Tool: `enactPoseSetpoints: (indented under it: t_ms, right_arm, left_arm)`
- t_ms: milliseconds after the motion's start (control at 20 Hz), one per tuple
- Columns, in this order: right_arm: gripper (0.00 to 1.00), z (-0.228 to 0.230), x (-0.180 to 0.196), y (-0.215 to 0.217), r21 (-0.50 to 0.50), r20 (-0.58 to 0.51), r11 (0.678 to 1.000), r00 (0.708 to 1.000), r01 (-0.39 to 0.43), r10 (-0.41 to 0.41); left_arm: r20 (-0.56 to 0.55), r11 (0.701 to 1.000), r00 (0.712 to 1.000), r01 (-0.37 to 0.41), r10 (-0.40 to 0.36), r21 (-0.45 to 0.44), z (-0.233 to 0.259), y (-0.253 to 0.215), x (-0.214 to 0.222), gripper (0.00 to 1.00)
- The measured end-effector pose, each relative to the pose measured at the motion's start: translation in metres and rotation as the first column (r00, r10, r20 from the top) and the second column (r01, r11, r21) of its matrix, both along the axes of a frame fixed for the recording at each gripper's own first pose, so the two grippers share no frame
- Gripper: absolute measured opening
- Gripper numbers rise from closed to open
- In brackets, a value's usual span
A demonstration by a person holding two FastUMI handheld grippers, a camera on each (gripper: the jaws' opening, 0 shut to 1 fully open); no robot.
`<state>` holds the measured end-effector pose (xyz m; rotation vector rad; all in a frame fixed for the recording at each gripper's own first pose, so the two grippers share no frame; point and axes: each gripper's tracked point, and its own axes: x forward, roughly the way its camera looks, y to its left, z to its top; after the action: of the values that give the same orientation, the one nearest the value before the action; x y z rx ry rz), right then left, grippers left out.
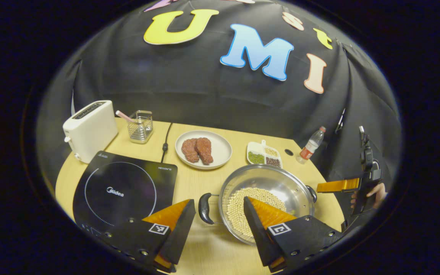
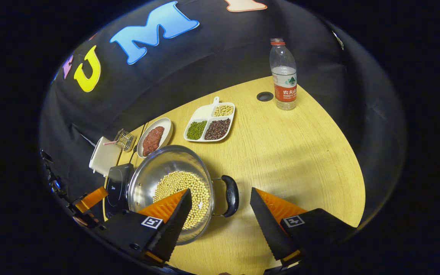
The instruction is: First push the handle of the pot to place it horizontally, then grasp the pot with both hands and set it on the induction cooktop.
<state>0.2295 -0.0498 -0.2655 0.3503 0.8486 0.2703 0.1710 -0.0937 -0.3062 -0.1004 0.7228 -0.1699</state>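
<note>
A steel pot (image 1: 281, 183) holding pale beans stands on the wooden table, right of the black induction cooktop (image 1: 124, 191). Its two black side handles lie left and right. My left gripper (image 1: 220, 214) is open, with the pot's left handle (image 1: 204, 208) between its fingers and untouched. In the right gripper view my right gripper (image 2: 220, 204) is also open, straddling the other handle (image 2: 230, 195) of the pot (image 2: 155, 172) without pressing it. The cooktop (image 2: 116, 187) lies beyond the pot there. A hand (image 1: 376, 193) holds that gripper at the far right of the left gripper view.
A white toaster (image 1: 90, 130) and a wire basket (image 1: 140, 126) stand behind the cooktop. A plate of meat (image 1: 203, 149), a divided dish of beans (image 1: 264, 154) and a water bottle (image 2: 284, 76) sit farther back. The cooktop's cord (image 1: 165, 141) runs to the rear.
</note>
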Motion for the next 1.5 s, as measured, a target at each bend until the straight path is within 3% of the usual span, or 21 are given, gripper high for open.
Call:
enactPoseSetpoints:
  t_ms: [350,850,950,1000,1050,1150,1200,1250,1300,1500]
  right_arm:
    - [0.98,-0.042,0.019,0.022,-0.044,-0.008,0.999,1.0,-0.029,0.028]
    - [0.98,-0.073,0.026,0.04,-0.054,-0.025,0.998,0.999,-0.046,0.044]
    - [0.91,-0.074,0.026,0.04,-0.047,-0.031,0.998,0.999,-0.045,0.043]
    - [0.94,-0.074,0.027,0.041,-0.041,-0.033,0.998,0.999,-0.044,0.042]
    - [0.85,-0.074,0.028,0.041,-0.04,-0.036,0.998,0.999,-0.041,0.04]
    - [0.87,-0.08,0.031,0.035,-0.068,-0.038,0.997,0.999,-0.028,0.026]
    - [0.7,-0.08,0.031,0.029,-0.079,-0.035,0.997,0.999,-0.021,0.018]
    - [0.63,-0.083,0.036,0.028,-0.072,-0.044,0.997,0.999,-0.014,0.011]
    - [0.6,-0.081,0.029,0.03,-0.065,-0.048,0.998,0.999,-0.012,0.009]
    - [0.55,-0.082,0.028,0.029,-0.061,-0.058,0.998,0.998,-0.015,0.011]
  left_arm:
    - [-0.097,0.997,0.993,0.072,-0.072,-0.006,-0.069,0.005,0.027,0.78]
    - [-0.145,0.988,0.978,0.146,-0.152,-0.05,-0.104,-0.013,0.04,0.76]
    - [-0.136,0.99,0.98,0.139,-0.142,-0.037,-0.1,-0.008,0.044,0.78]
    - [-0.139,0.989,0.98,0.138,-0.143,-0.044,-0.103,-0.01,0.046,0.58]
    - [-0.141,0.99,0.98,0.135,-0.141,-0.048,-0.105,-0.01,0.046,0.58]
    - [-0.156,0.989,0.977,0.139,-0.145,-0.046,-0.107,-0.009,0.045,0.58]
    - [-0.155,0.989,0.977,0.143,-0.149,-0.048,-0.108,-0.011,0.046,0.54]
    - [-0.167,0.989,0.975,0.142,-0.148,-0.05,-0.108,-0.012,0.044,0.56]
    - [-0.171,0.989,0.975,0.134,-0.141,-0.054,-0.11,-0.011,0.044,0.59]
    - [-0.175,0.989,0.974,0.138,-0.144,-0.046,-0.11,-0.011,0.044,0.52]
